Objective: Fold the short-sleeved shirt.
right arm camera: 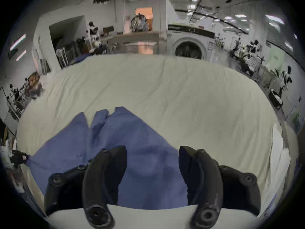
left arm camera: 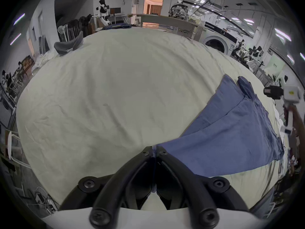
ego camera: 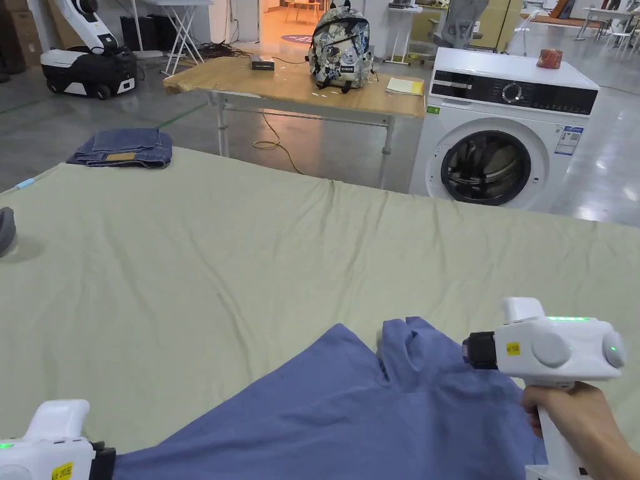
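- Blue cotton-like short-sleeved shirt (ego camera: 375,412) is spread at the near edge of the pale green sheet (ego camera: 262,250), partly gathered, sleeves pointing away.
- Left gripper (left arm camera: 153,150) is clamped on a corner of the shirt, jaws pressed together on the cloth; the fabric is drawn taut from it, probably to flatten the garment before a fold.
- Right gripper (right arm camera: 152,151) is held over the shirt's right side with jaws apart, nothing between them; a second grasp seems intended.
- Folded jeans (ego camera: 122,149) are seen at the far left corner.
- Washing machine (ego camera: 500,125) and backpack (ego camera: 340,47) are noted beyond.
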The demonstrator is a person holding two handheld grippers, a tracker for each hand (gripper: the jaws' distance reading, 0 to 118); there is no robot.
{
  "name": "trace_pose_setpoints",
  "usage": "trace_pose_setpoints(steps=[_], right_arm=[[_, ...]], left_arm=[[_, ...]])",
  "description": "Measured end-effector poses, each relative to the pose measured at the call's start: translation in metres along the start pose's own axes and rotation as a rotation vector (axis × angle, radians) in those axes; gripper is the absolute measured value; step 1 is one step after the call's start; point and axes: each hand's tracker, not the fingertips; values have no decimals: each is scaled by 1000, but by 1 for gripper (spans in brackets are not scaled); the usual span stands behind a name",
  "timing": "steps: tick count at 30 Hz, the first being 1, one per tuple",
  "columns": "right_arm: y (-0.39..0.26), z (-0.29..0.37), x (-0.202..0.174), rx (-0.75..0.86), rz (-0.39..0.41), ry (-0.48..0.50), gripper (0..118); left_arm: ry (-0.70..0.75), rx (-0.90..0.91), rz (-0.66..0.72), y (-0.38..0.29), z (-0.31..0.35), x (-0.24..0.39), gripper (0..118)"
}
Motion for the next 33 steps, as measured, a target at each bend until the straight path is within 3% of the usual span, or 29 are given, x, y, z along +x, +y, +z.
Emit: trace_pose_setpoints(steps=[2, 7, 9, 12, 13, 14, 17, 21, 25, 29, 33], right_arm=[[9, -20, 0, -40, 46, 14, 68], [16, -59, -2, -193, 64, 12, 68], [13, -74, -1, -233, 98, 0, 62], [10, -73, -3, -203, 66, 8, 30], [10, -71, -5, -191, 32, 25, 30], [9, -73, -8, -195, 42, 21, 0], [4, -60, -26, -169, 119, -43, 0], [5, -35, -20, -66, 47, -72, 0], [11, 20, -15, 81, 38, -92, 0], [18, 87, -10, 239, 87, -162, 0], [27, 152, 6, 357, 64, -228, 0]], left_arm=[[-7, -7, 8, -3, -8, -3, 0], [-6, -1, 25, -5, 0, 3, 0], [-2, -3, 27, -6, 1, 4, 0], [-2, -3, 32, -6, -5, -4, 0], [0, 0, 34, -6, -4, -4, 0], [-1, 0, 34, -6, -6, -5, 0], [-2, 1, 30, -6, -5, -5, 0], [-10, 26, 37, -5, 0, -15, 0], [-14, 72, 24, 5, 15, -9, 0], [-59, 157, -28, 20, 39, 0, 0], [-97, 241, -48, 53, 61, 7, 0]])
